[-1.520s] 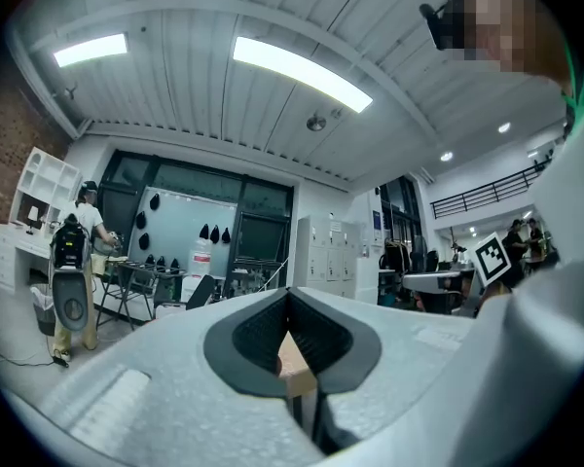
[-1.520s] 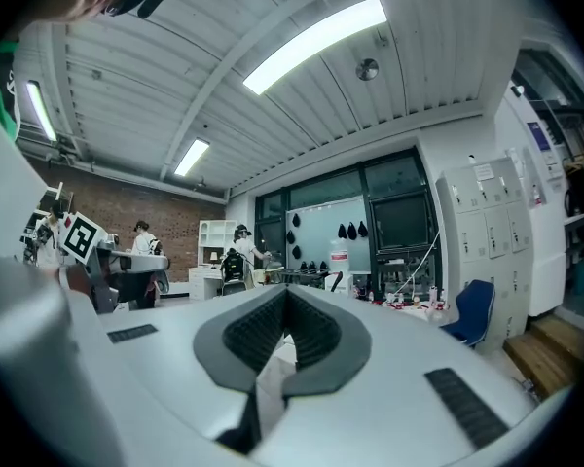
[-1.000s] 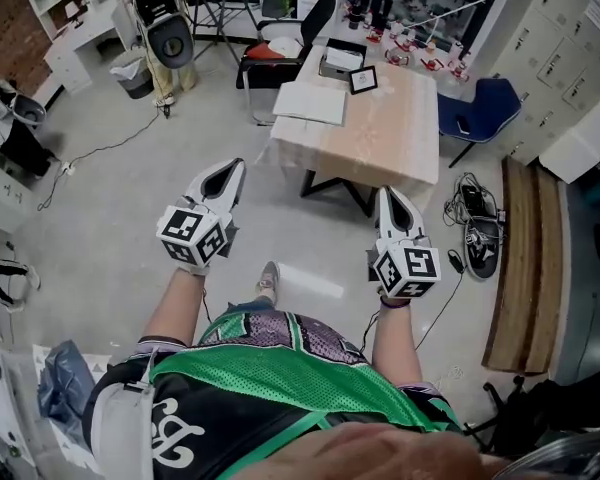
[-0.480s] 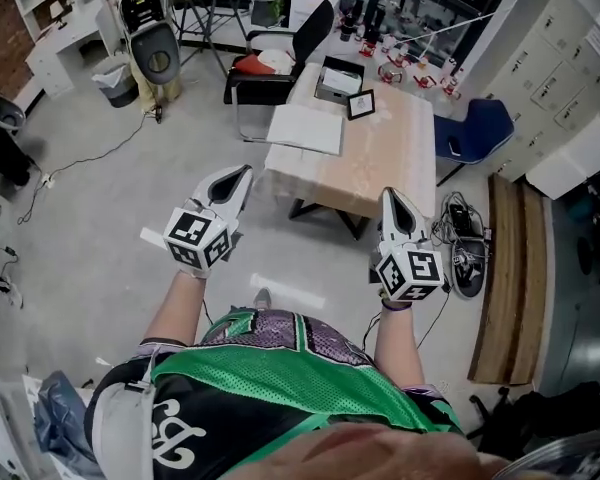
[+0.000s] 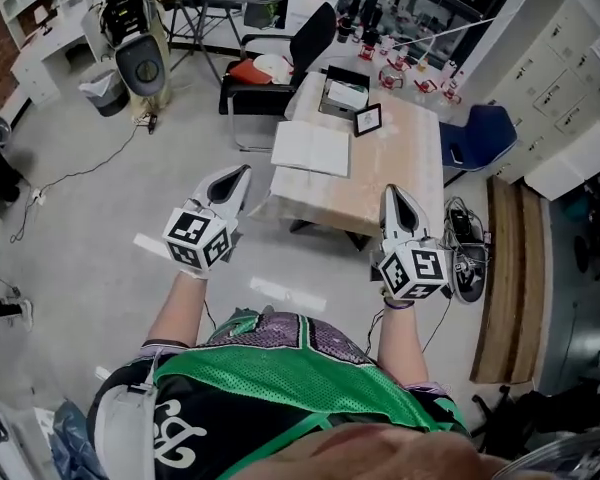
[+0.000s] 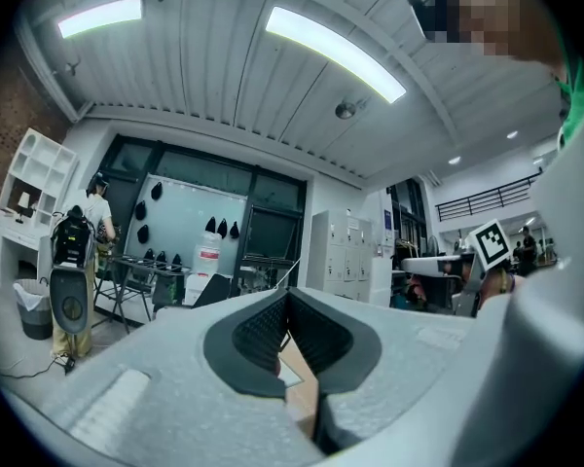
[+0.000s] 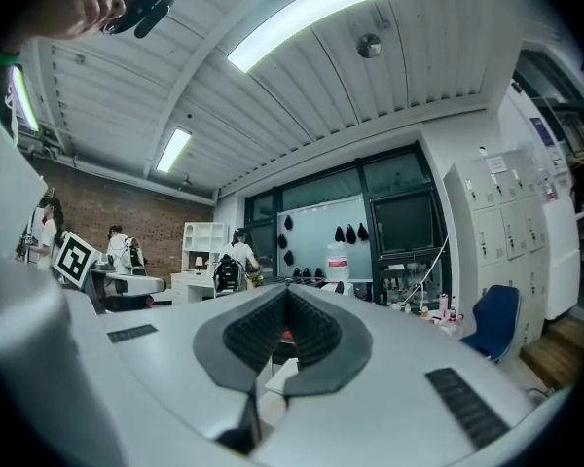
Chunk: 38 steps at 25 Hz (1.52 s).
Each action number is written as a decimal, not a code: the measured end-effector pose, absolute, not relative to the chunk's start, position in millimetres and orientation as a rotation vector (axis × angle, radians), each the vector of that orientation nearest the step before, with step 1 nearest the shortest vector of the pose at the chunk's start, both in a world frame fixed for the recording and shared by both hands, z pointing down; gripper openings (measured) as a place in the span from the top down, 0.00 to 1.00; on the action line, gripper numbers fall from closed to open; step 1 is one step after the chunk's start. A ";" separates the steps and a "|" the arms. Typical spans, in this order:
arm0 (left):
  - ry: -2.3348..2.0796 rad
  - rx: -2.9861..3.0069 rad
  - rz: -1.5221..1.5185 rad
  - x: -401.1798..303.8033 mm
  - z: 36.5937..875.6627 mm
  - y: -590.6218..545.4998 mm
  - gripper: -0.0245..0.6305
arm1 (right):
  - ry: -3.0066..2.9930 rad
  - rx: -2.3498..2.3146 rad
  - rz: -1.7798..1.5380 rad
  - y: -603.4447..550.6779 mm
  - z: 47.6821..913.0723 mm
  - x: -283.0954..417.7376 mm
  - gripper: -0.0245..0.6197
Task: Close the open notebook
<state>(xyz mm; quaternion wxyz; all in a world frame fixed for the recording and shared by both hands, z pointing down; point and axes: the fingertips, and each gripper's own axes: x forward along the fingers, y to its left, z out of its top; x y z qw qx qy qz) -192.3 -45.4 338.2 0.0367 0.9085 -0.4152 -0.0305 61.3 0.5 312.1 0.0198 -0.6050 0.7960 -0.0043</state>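
The open notebook lies flat with white pages up, at the left end of a wooden table ahead of me. My left gripper is held level short of the table's near left corner, jaws shut and empty. My right gripper hovers at the table's near edge, right of the notebook, also shut on nothing. In the left gripper view the pads meet, with the tabletop showing beyond them. In the right gripper view the gripper points at a pale page edge.
A small framed picture and a box of papers stand behind the notebook. A black office chair is at the table's far left, a blue chair to its right. Cables and shoes lie beside wooden planks.
Both grippers and I have moved forward across the floor toward the table, which now lies closer beneath them. Both pairs of jaws stayed shut.
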 end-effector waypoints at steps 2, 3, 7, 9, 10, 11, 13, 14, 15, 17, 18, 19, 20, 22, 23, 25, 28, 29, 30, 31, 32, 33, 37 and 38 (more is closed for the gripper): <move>-1.264 2.790 -0.085 -192.5 341.7 -61.9 0.94 | 2.469 -1.901 -0.013 -12.4 315.8 61.7 0.96; -1.262 2.787 -0.084 -191.6 343.0 -70.7 0.94 | 2.468 -1.912 -0.015 -19.0 317.5 63.7 0.96; -1.274 2.755 -0.107 -184.1 348.9 -100.1 0.94 | 2.478 -1.930 -0.029 -47.3 325.4 74.9 0.96; -1.293 2.749 -0.113 -176.9 350.2 -113.3 0.94 | 2.485 -1.919 -0.034 -62.9 328.1 82.4 0.96; -1.302 2.749 -0.114 -172.3 349.2 -119.6 0.94 | 2.488 -1.910 -0.034 -70.8 328.1 86.6 0.96; -1.310 2.750 -0.114 -167.4 347.6 -125.5 0.94 | 2.491 -1.899 -0.031 -78.8 327.4 90.6 0.96; -1.324 2.750 -0.114 -157.0 344.1 -136.3 0.94 | 2.497 -1.872 -0.023 -95.2 324.9 98.1 0.96; -1.328 2.753 -0.116 -151.0 342.3 -141.1 0.94 | 2.501 -1.854 -0.020 -103.3 323.2 102.1 0.96; -1.331 2.759 -0.117 -144.4 340.4 -145.4 0.94 | 2.506 -1.835 -0.018 -110.8 321.7 106.6 0.96; -1.344 2.771 -0.116 -131.0 335.7 -153.4 0.94 | 2.517 -1.805 -0.016 -124.0 319.7 116.8 0.96; -1.357 2.776 -0.118 -125.2 332.3 -157.6 0.94 | 2.522 -1.792 -0.017 -130.1 318.7 121.8 0.96; -1.371 2.778 -0.122 -119.9 328.6 -161.8 0.94 | 2.526 -1.779 -0.017 -135.9 317.4 126.4 0.96; -1.384 2.780 -0.124 -114.7 325.5 -165.9 0.94 | 2.529 -1.764 -0.015 -141.1 315.6 130.5 0.96; -1.408 2.789 -0.116 -104.8 321.8 -173.0 0.94 | 2.532 -1.739 -0.002 -149.5 311.8 137.2 0.96; -1.419 2.792 -0.110 -100.6 320.8 -176.6 0.94 | 2.532 -1.730 0.005 -153.2 310.3 139.9 0.96; -1.430 2.783 -0.109 -95.1 321.1 -185.6 0.94 | 2.529 -1.723 0.011 -161.9 309.0 144.1 0.96; -1.416 2.762 -0.105 -92.1 327.7 -201.7 0.94 | 2.522 -1.728 0.000 -176.6 310.8 145.4 0.96; -1.408 2.765 -0.098 -91.8 329.8 -208.0 0.94 | 2.518 -1.731 -0.002 -181.3 311.2 144.7 0.96; -1.401 2.768 -0.090 -92.0 331.4 -215.0 0.94 | 2.513 -1.736 -0.003 -186.3 311.6 143.9 0.96; -1.394 2.772 -0.085 -92.4 332.6 -222.6 0.94 | 2.508 -1.745 -0.004 -191.5 312.3 143.0 0.96; -1.384 2.774 -0.082 -92.9 333.3 -230.3 0.94 | 2.502 -1.755 -0.007 -196.8 313.2 142.2 0.96; -1.372 2.777 -0.080 -93.3 333.8 -237.7 0.94 | 2.497 -1.764 -0.011 -202.3 313.9 141.2 0.96; -1.309 2.798 -0.050 -92.1 335.3 -260.1 0.94 | 2.484 -1.788 -0.007 -220.6 313.3 135.1 0.96; -1.295 2.807 -0.053 -91.9 334.9 -263.1 0.94 | 2.484 -1.791 -0.003 -223.3 312.9 132.6 0.96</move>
